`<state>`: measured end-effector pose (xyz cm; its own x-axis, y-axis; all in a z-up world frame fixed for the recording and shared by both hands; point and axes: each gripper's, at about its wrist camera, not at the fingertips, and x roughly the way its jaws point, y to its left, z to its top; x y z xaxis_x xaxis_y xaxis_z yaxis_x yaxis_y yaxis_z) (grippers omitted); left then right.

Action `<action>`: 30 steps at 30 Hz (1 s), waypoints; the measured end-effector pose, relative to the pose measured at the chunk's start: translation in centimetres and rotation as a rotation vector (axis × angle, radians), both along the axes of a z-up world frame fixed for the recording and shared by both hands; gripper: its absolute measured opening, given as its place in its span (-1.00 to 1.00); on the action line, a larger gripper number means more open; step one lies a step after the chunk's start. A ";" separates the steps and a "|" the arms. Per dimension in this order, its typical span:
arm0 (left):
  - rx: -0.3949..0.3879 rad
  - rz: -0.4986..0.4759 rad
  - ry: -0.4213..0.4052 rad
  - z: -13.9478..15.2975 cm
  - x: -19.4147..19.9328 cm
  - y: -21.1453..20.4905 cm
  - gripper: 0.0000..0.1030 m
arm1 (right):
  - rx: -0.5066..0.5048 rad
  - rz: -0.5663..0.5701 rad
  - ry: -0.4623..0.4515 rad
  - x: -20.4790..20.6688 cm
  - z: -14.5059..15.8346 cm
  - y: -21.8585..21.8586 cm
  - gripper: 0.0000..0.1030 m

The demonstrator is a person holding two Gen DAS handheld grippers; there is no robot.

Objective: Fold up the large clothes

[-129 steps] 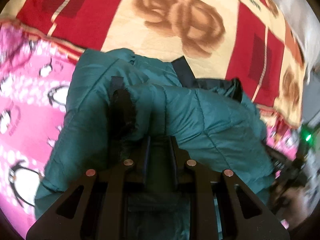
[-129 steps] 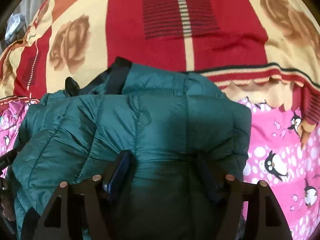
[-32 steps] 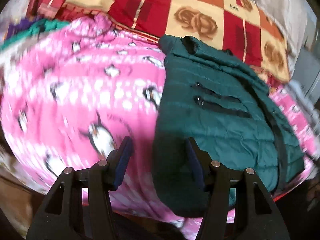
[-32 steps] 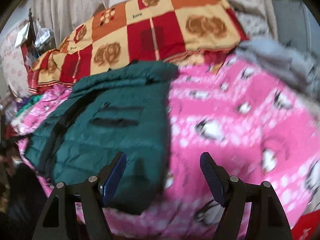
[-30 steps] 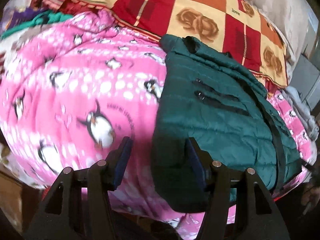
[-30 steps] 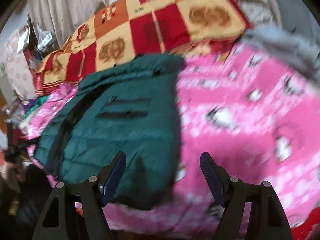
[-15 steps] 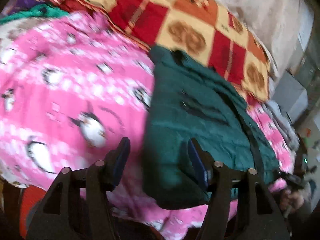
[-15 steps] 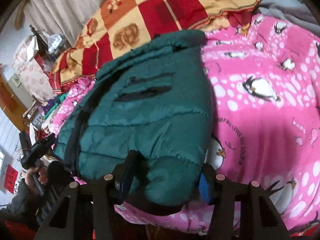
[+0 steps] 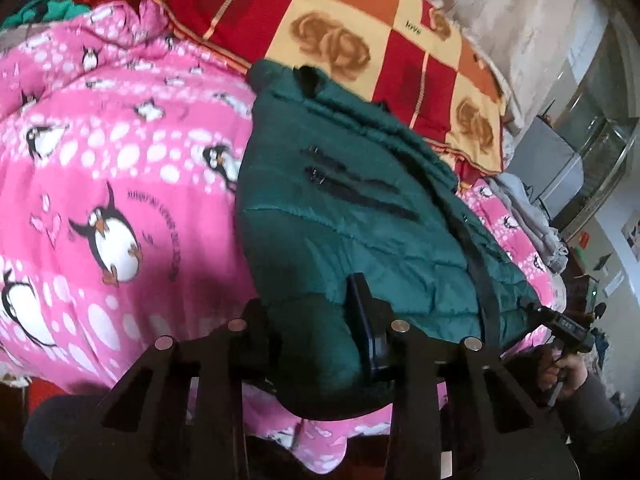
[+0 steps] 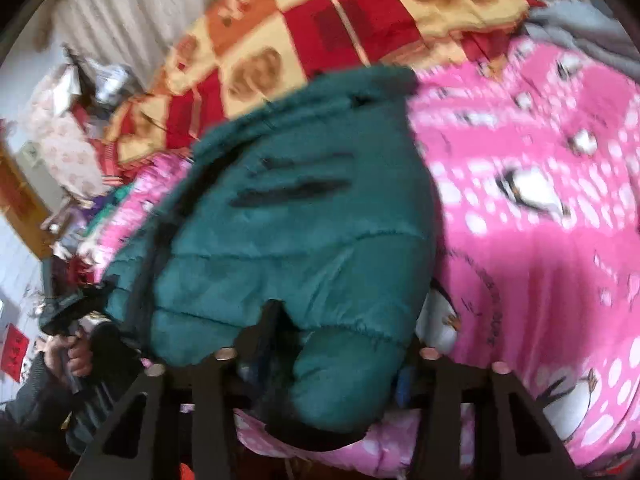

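I see the jacket [image 9: 360, 216] in the frame centre, lying on the pink blanket [image 9: 120, 168]. My left tool [image 9: 316, 320] pinches its near hem; my right tool [image 10: 336, 344] pinches the same hem, lower centre.

I read one word: "love", small dark letters on a cream square of the red-and-cream checked blanket [image 9: 414, 32]. The pink penguin quilt [image 9: 120, 152] carries an arc of dark lettering beside a penguin; I cannot make it out. A red wall sign [image 10: 16, 354] is illegible.
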<state>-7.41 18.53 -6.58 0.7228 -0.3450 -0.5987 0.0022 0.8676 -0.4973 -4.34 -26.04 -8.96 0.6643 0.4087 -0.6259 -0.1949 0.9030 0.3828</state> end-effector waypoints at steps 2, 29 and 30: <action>0.007 0.002 0.011 -0.2 0.4 0.0 -0.40 | 0.016 -0.001 0.003 0.1 -0.1 -0.1 -0.18; -0.034 0.021 -0.049 4.1 -5.8 0.8 -0.79 | 0.046 0.006 -0.191 -7.9 6.1 0.5 -0.64; -0.039 0.025 -0.049 4.1 -6.2 0.8 -0.79 | 0.047 0.009 -0.193 -8.3 6.2 0.6 -0.64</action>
